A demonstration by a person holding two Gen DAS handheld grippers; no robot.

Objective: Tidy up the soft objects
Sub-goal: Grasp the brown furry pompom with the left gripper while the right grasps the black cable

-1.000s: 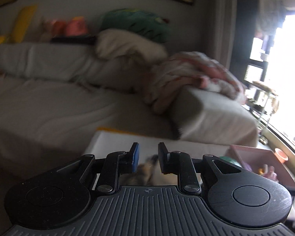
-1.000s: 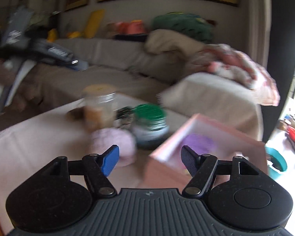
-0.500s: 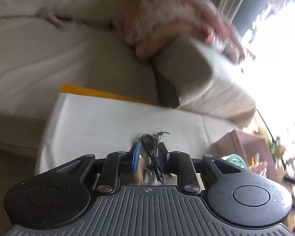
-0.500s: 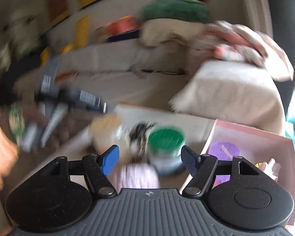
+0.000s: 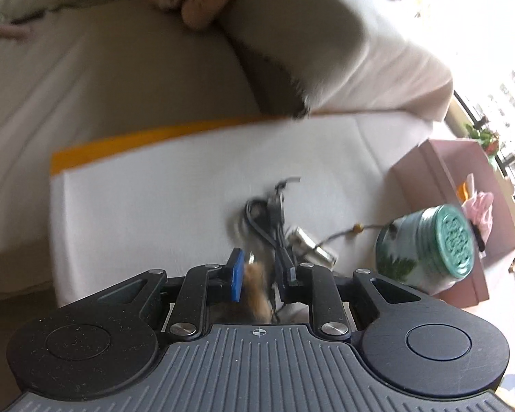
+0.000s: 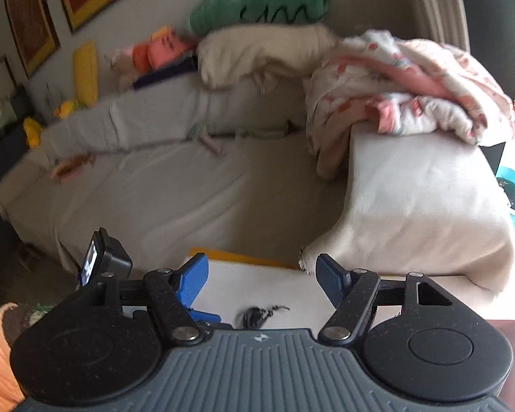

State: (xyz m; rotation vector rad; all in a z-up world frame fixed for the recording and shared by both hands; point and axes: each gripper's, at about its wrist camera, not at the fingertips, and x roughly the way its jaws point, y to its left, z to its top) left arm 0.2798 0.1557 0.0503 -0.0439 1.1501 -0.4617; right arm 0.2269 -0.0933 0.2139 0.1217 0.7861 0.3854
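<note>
Fingers of the left gripper (image 5: 261, 276), angled steeply down over the white counter (image 5: 147, 202), pinch a brown furry toy (image 5: 255, 290); the right gripper (image 6: 261, 278) hovers with fingers wide apart, empty, facing the sofa (image 6: 161, 185).

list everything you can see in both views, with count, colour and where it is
table: one, white top, orange far edge, near the sofa
cable: one, black, tangled mid table
jar: one, green lid, right of cable
box: one, pink, table's right end
sofa: one, beige, behind table
blanket: one, pink and white, on sofa arm
cushion: one, green, top of sofa back
furry thing: one, brown, in left gripper
left gripper: shut on furry thing
right gripper: open, empty
</note>
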